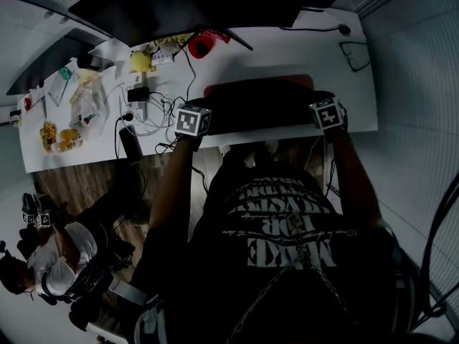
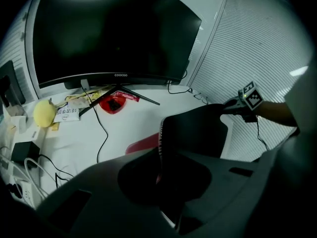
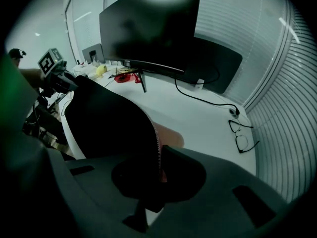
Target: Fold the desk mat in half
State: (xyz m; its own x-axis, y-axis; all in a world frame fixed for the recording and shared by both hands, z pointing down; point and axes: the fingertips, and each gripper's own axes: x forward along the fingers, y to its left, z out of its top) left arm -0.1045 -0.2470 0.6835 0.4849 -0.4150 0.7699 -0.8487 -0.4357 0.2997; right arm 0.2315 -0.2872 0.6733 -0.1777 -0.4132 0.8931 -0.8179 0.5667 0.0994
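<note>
Since both grippers already hold the desk mat [image 1: 258, 104], the fold comes down to one direction: away from the person, toward the monitor [image 1: 208, 2].

- Left gripper [image 2: 159, 155]: jaws nearly closed, pinching the stitched near edge of the mat at its left corner.
- Right gripper [image 3: 158, 157]: same, clamped on the stitched edge at the right corner.
- Mat: along the near edge of the desk [image 1: 287, 49], right of centre. Its long axis runs left-right, from one gripper to the other. The near long edge is raised off the desk with the black face toward the person. A red strip of the mat lies flat on the desk just beyond the raised part.
- Neither arm is nearer; they sit level, one per corner, so the edge should travel square if both move together.

My read: lift is done, fold-over not yet. The next move needs both corners carried forward and down onto the far long edge.

Watch: cables [image 1: 154, 113] near the left corner, glasses [image 1: 355, 54] toward the far right corner of the desk. Both look clear of the landing zone.
</note>
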